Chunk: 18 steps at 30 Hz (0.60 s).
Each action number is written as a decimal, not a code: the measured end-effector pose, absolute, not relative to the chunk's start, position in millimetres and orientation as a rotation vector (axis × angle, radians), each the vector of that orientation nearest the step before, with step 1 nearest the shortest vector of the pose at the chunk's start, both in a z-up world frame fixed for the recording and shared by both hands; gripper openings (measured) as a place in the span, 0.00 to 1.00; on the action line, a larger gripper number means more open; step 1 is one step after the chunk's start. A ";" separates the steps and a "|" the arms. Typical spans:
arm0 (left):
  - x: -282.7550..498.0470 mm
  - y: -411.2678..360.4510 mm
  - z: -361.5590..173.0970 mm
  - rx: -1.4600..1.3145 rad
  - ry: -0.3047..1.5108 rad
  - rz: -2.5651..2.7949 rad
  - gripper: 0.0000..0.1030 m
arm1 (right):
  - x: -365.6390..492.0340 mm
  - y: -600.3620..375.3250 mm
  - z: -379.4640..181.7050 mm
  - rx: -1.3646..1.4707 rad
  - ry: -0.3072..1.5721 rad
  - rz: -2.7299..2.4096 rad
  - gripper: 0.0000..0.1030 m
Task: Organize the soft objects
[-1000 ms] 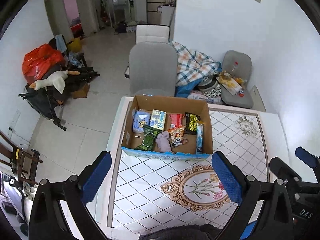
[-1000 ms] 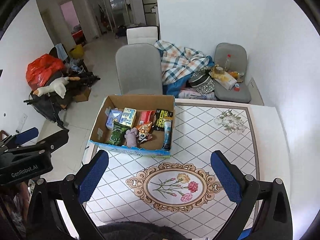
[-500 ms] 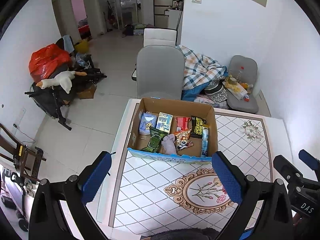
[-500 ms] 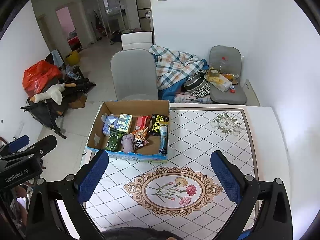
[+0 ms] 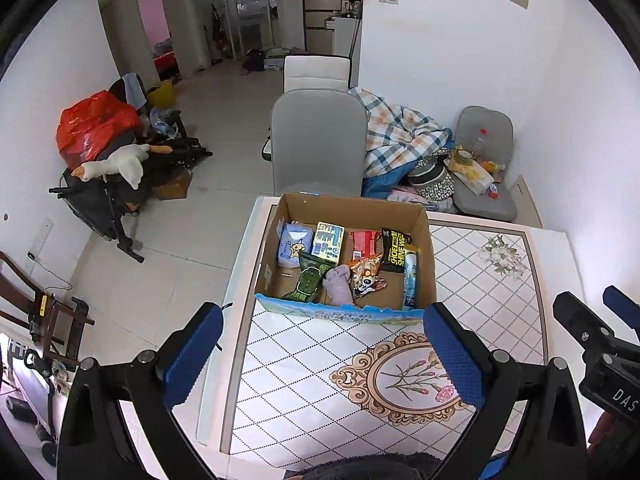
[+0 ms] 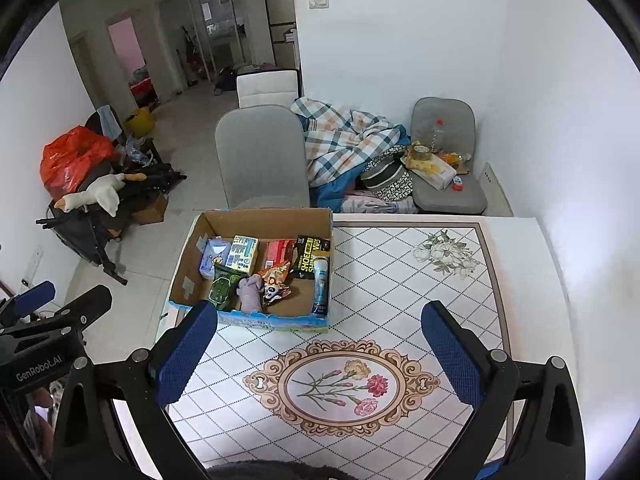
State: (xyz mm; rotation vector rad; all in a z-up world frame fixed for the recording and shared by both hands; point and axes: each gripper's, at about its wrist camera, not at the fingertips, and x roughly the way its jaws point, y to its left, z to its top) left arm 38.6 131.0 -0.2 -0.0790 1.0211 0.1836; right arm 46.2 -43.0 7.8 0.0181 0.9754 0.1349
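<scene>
An open cardboard box (image 5: 424,232) stands on the tiled table (image 5: 304,376) near its far left corner; it also shows in the right wrist view (image 6: 188,272). Inside lie a lilac soft toy (image 5: 339,289) (image 6: 251,290), a green pouch (image 5: 308,280), snack bags, small boxes and a blue tube (image 5: 410,280). My left gripper (image 5: 320,356) is open and empty, held high above the near table. My right gripper (image 6: 320,354) is open and empty, to its right.
A grey chair (image 5: 318,140) stands behind the box. A plaid blanket (image 5: 400,136) and a cluttered cushion seat (image 5: 484,168) lie by the wall. A red bag and plush goose (image 5: 116,164) sit on a stroller at left.
Both grippers have risen and pulled back, so the box looks smaller and farther. Both stay open and empty.
</scene>
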 end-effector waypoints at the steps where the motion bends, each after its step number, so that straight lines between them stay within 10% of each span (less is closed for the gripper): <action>1: 37.9 130.5 -0.3 -0.077 1.021 0.183 1.00 | 46.2 -42.9 8.0 0.018 0.975 0.134 1.00; 18: 39.3 133.2 1.9 -0.065 1.017 0.174 1.00 | 47.5 -44.4 9.6 0.013 0.972 0.131 1.00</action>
